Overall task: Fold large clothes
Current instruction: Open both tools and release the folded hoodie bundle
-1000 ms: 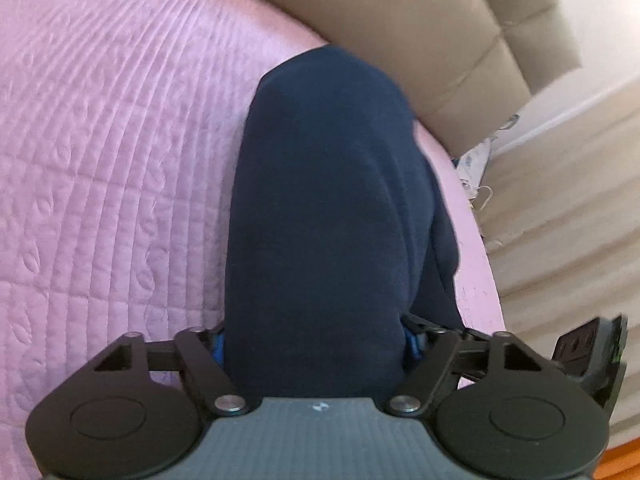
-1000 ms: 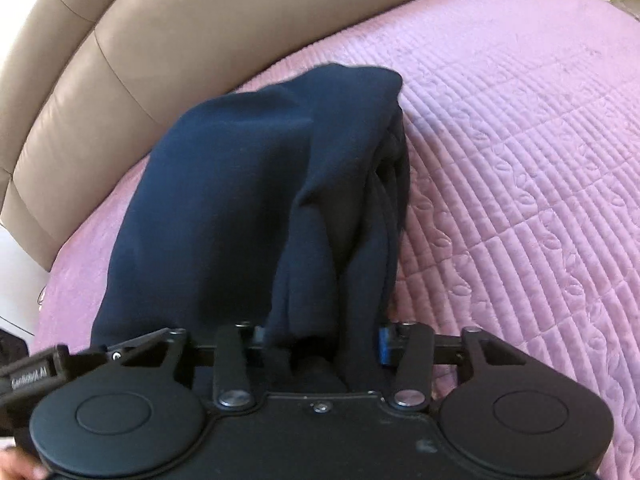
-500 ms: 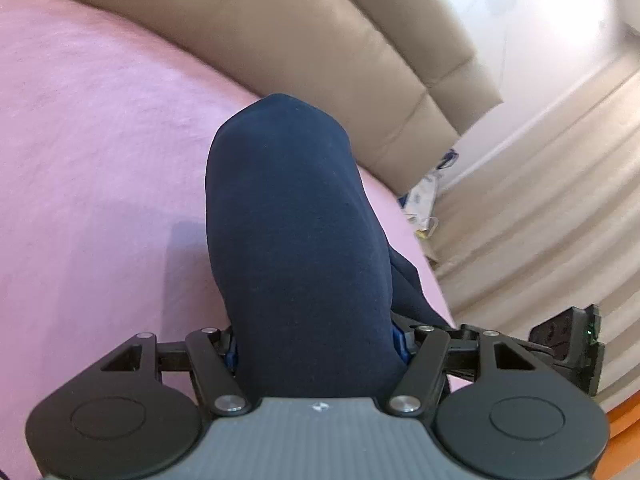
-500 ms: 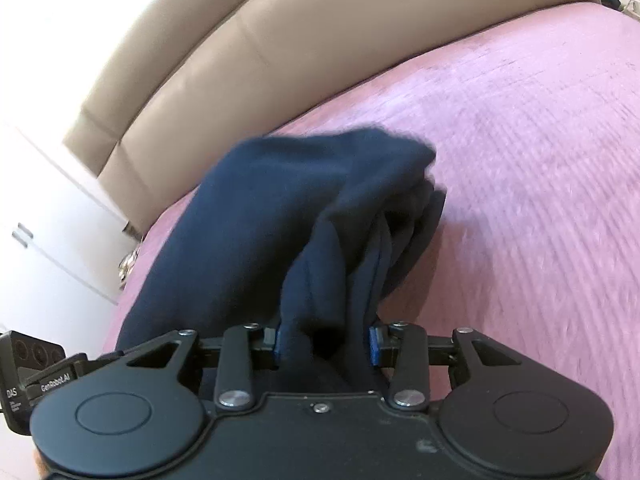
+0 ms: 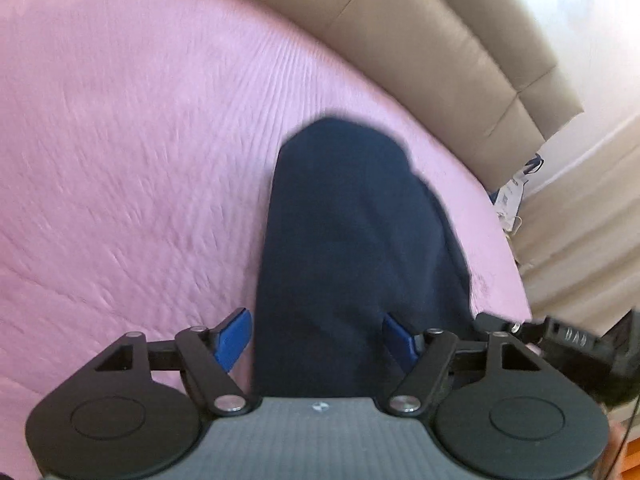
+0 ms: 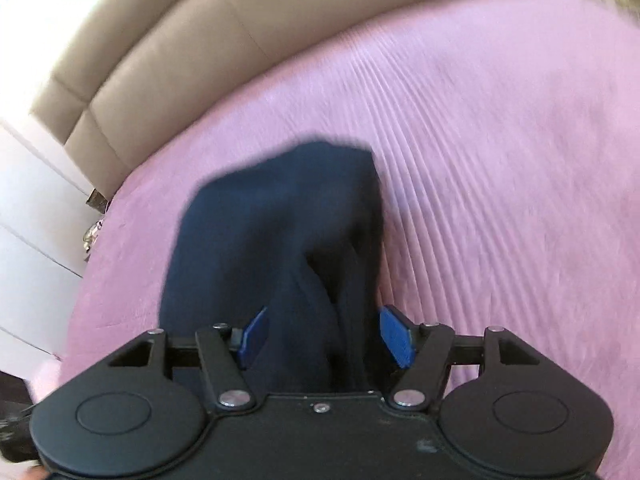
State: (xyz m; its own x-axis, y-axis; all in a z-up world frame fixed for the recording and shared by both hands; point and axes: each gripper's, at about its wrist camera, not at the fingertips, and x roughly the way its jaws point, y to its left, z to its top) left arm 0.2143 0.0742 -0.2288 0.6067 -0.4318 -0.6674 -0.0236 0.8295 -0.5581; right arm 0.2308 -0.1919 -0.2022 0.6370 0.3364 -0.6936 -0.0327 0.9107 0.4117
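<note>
Navy fleece fills the gap of both tools, but neither pinches it now. The left tool point(image 5: 316, 336) has just been opening: its blue pads point(image 5: 232, 338) stand clear of the cloth, a strip of bedspread showing at the 9 o'clock pad. The right tool point(image 6: 322, 336) has likewise just been opening, pads spread to either side of a thick bundle of folds, released.

The dark garment point(image 5: 352, 240) runs from each tool toward 12 o'clock, lying on the pink quilted bedspread point(image 5: 120, 160). In the right wrist view it looks bunched, with deep creases near the pads.

Likely risks: cloth may cling to a pad as the tools draw back, dragging the fold askew; and the loose layers seen in the right view could slump sideways once let go, because nothing presses them flat.

Room: wide bare bedspread lies at 9 to 11 o'clock in the left view and at 1 to 3 o'clock in the right view. The tan padded headboard point(image 6: 240, 40) bounds the bed past 12 o'clock. In the left view the bed edge falls away at 3 o'clock, close to the garment, so I judge there is little spare room on that side.
</note>
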